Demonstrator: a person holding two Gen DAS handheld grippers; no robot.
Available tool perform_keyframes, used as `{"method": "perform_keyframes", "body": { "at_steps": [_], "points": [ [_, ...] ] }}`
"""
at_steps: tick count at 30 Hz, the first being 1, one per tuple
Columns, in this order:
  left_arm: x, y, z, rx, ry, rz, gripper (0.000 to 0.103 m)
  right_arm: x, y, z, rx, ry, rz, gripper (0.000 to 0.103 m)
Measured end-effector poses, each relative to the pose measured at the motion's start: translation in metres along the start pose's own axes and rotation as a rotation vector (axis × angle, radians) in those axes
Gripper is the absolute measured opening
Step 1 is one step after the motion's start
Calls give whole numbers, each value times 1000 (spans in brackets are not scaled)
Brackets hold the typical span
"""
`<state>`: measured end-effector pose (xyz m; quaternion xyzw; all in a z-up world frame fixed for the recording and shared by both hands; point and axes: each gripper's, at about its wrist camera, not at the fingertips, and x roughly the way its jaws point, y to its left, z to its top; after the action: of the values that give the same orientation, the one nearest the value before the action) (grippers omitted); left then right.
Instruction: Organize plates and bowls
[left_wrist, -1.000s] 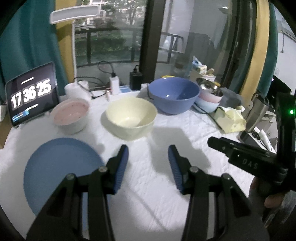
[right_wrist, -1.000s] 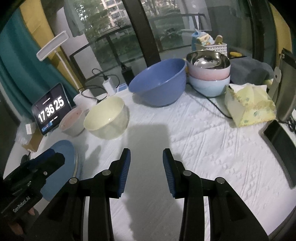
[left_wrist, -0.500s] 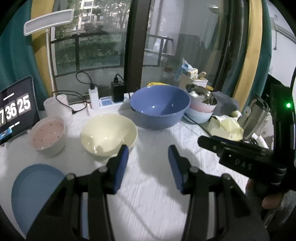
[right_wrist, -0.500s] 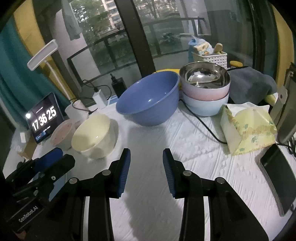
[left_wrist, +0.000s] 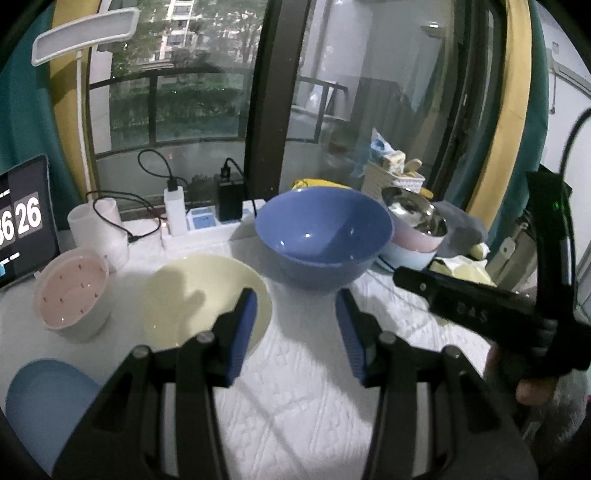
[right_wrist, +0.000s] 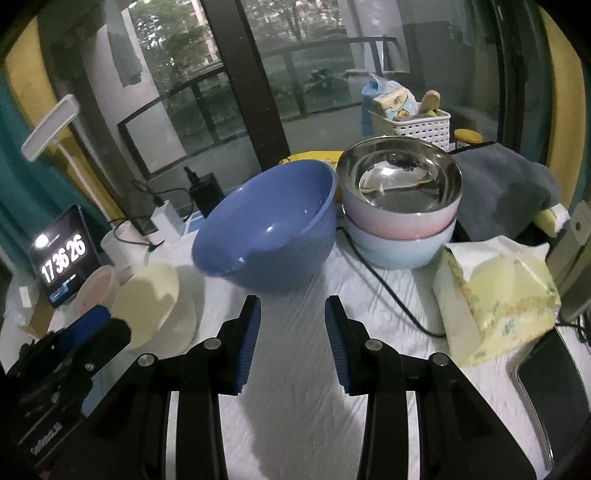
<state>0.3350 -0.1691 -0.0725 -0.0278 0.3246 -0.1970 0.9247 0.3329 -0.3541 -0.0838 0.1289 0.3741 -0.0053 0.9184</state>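
A big blue bowl (left_wrist: 323, 236) (right_wrist: 269, 236) stands at the table's back. A cream bowl (left_wrist: 199, 299) (right_wrist: 155, 302) sits left of it, a small pink bowl (left_wrist: 72, 295) further left, and a blue plate (left_wrist: 44, 406) at the front left. A steel bowl (right_wrist: 400, 181) is stacked in pink and light blue bowls (right_wrist: 402, 240) on the right. My left gripper (left_wrist: 295, 302) is open and empty, just short of the blue bowl. My right gripper (right_wrist: 291, 310) is open and empty, in front of the blue bowl.
A tablet clock (right_wrist: 64, 254), a white cup (left_wrist: 98, 229), chargers and cables (left_wrist: 175, 210) line the back left. A yellow tissue pack (right_wrist: 495, 295), a phone (right_wrist: 550, 380), a grey cloth (right_wrist: 506, 188) and a white basket (right_wrist: 413, 125) are on the right.
Both grippers have moved forward toward the blue bowl, which now looks larger and closer. The blue plate has slid to the left view's lower-left edge. Both jaws stayed open.
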Motion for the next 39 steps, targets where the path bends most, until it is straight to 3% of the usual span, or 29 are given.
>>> {"method": "perform_keyframes", "body": {
  "at_steps": [14, 21, 28, 39],
  "points": [
    [31, 15, 4, -46, 31, 17, 47, 44, -4, 24, 33, 33, -18, 38],
    [36, 14, 5, -51, 32, 9, 47, 31, -2, 30, 49, -16, 25, 38],
    [39, 15, 7, -59, 21, 26, 47, 44, -4, 36, 77, -13, 11, 42],
    [40, 22, 7, -81, 17, 28, 48, 20, -1, 38, 80, -63, 13, 42]
  ]
}}
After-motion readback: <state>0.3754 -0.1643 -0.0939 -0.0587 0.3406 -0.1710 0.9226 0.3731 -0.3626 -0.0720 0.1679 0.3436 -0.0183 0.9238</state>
